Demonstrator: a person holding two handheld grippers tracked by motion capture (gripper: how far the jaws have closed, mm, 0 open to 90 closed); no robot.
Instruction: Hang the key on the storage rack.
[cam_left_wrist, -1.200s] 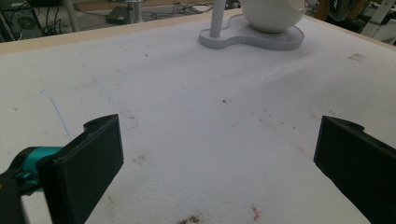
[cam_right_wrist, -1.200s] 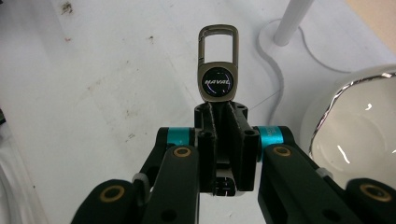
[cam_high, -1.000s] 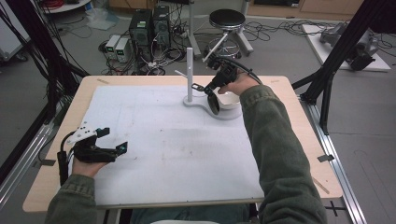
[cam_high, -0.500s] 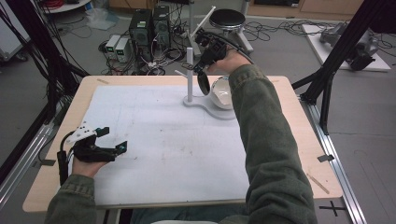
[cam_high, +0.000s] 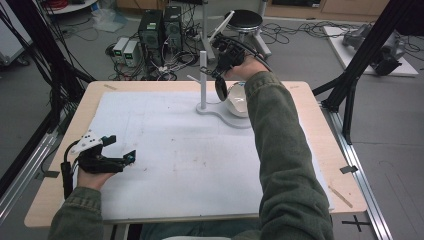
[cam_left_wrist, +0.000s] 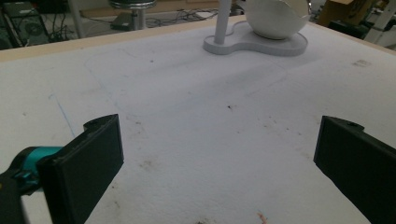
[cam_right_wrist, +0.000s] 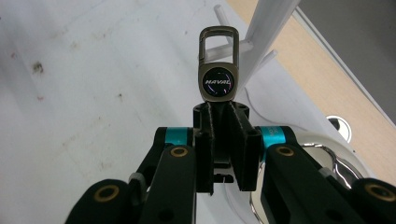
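Observation:
My right gripper is shut on the black strap of a metal keychain marked HAVAL, whose clasp loop points away from the jaws. The keychain is next to a side peg of the white peg stand. In the high view the right gripper hangs high beside the stand's post, with the keychain dangling below it over the white bowl. My left gripper rests open near the table's left front, and nothing lies between its wide-apart jaws.
The stand and the bowl share one white base at the back middle of the white mat. Computers, cables and a stool stand on the floor beyond the wooden table's far edge.
My right gripper has risen from the bowl and moved up and left to the stand's post, carrying the keychain. The left gripper has stayed put.

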